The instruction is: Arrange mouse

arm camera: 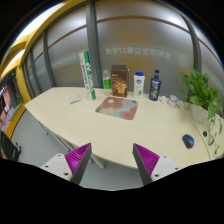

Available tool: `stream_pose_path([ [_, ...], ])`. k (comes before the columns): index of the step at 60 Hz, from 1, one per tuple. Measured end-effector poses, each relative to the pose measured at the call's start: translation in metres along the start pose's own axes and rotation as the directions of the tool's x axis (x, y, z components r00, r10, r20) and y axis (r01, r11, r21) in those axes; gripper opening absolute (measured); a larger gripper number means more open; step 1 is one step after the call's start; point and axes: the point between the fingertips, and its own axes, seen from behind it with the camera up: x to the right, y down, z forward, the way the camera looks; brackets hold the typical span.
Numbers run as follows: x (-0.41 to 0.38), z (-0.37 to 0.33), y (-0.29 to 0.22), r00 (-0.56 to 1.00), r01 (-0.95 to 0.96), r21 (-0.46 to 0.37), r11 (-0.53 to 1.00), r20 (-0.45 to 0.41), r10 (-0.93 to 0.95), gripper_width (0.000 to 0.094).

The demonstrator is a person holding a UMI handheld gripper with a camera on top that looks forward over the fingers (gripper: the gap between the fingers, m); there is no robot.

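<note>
mouse (188,141) sits on the pale table (70,118) at two o'clock, well apart from the wide-open, empty gripper (113,160). mouse mat (117,107) lies beyond the fingers at twelve, bottles (154,85) and a boxed carton (119,80) behind it.

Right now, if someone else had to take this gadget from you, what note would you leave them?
Hand-held gripper: open, holding nothing, fingers short of the table's near edge.
Mouse: dark, resting on the table beyond the right-side finger, near the potted plant, untouched.
Mouse pad: flat at mid-table, bare, in front of a row of bottles and boxes.
Done: nothing visible yet.
Left: reach for the mouse, grip it, and probably set it on the mouse pad.
</note>
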Motion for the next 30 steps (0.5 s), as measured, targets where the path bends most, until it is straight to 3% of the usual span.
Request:
stream_pose_path([
  [3,0.078,0.006,0.025,1.000,-0.015,-0.023,1.000,-0.013,0.015,0.0852],
  [15,0.241,0.013,0.092,0.984,-0.097,-0.096,0.991,-0.156,0.081,0.0848],
  [30,0.412,0.055,0.095,0.934,-0.140,-0.057,0.989,-0.339,0.113,0.0850],
])
